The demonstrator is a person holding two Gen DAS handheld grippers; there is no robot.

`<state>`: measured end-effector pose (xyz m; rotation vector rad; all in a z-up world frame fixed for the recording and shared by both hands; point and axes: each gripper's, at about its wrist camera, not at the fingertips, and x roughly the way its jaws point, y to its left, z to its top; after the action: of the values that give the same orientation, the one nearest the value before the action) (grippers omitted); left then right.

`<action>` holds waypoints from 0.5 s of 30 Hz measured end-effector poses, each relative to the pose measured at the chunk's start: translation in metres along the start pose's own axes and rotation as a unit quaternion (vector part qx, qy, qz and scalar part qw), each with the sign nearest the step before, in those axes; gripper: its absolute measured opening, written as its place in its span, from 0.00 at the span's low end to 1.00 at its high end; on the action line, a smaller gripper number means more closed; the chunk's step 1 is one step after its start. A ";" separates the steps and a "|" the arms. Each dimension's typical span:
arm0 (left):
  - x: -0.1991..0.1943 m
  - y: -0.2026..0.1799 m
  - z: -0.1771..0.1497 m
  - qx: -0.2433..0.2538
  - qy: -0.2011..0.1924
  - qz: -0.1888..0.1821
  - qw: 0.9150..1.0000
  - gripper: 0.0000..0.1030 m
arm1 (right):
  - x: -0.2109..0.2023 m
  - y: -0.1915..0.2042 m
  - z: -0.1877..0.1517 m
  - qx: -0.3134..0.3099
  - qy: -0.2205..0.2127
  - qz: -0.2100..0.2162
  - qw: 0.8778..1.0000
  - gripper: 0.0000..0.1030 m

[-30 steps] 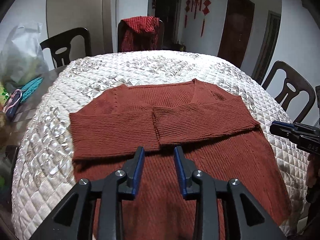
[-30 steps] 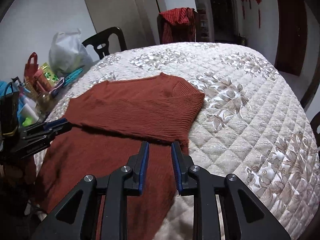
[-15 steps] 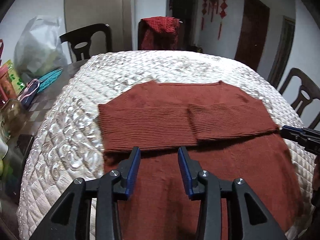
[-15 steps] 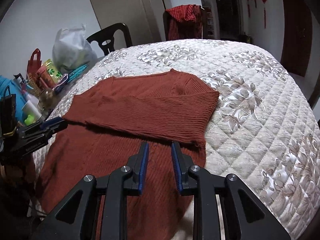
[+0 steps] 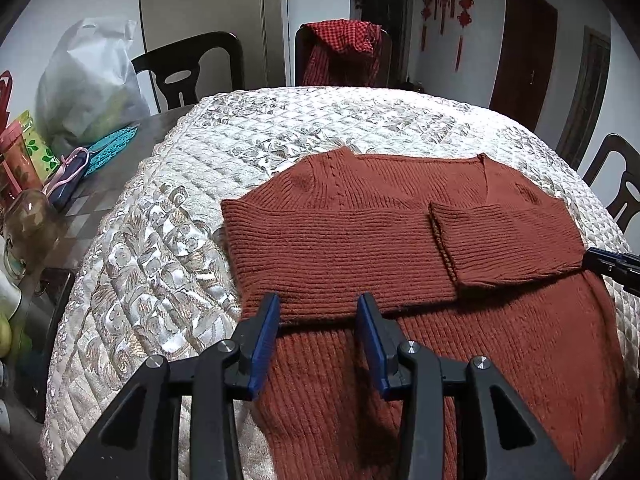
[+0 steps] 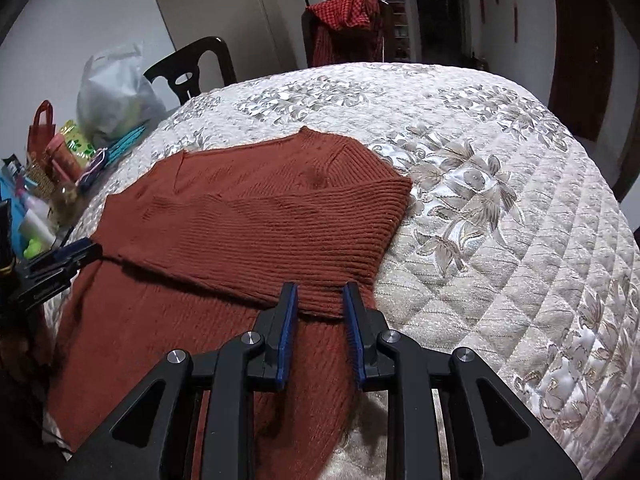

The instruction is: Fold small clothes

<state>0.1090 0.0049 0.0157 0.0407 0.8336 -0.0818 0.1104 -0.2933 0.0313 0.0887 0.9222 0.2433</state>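
Observation:
A rust-red knit sweater (image 5: 360, 240) lies flat on the quilted table cover, with both sleeves folded across its chest. It also shows in the right wrist view (image 6: 256, 224). My left gripper (image 5: 318, 304) is open and empty, hovering over the sweater's left side at the lower edge of the folded sleeve. My right gripper (image 6: 318, 296) is open and empty, over the sweater's right side at the folded sleeve's lower edge. The right gripper's tip shows at the right edge of the left wrist view (image 5: 612, 262). The left gripper shows at the left of the right wrist view (image 6: 60, 264).
The white quilted cover (image 6: 500, 220) spans the round table. A plastic bag (image 5: 88, 80), bottles and packets (image 5: 20, 160) crowd the left side. Dark chairs (image 5: 192, 68) ring the table; one holds a red checked cloth (image 5: 344, 52).
Both grippers shifted outward over the sweater, the left toward its left side and the right toward its right side. Both stayed open. The sweater did not move.

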 end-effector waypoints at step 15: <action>-0.043 -0.002 -0.022 0.000 -0.018 -0.004 1.000 0.46 | -0.053 0.007 -0.018 0.006 -0.032 0.033 0.999 0.41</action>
<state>0.0641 0.0073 0.0330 0.0352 0.7980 -0.0891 0.0639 -0.3001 0.0628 0.1374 0.8572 0.2951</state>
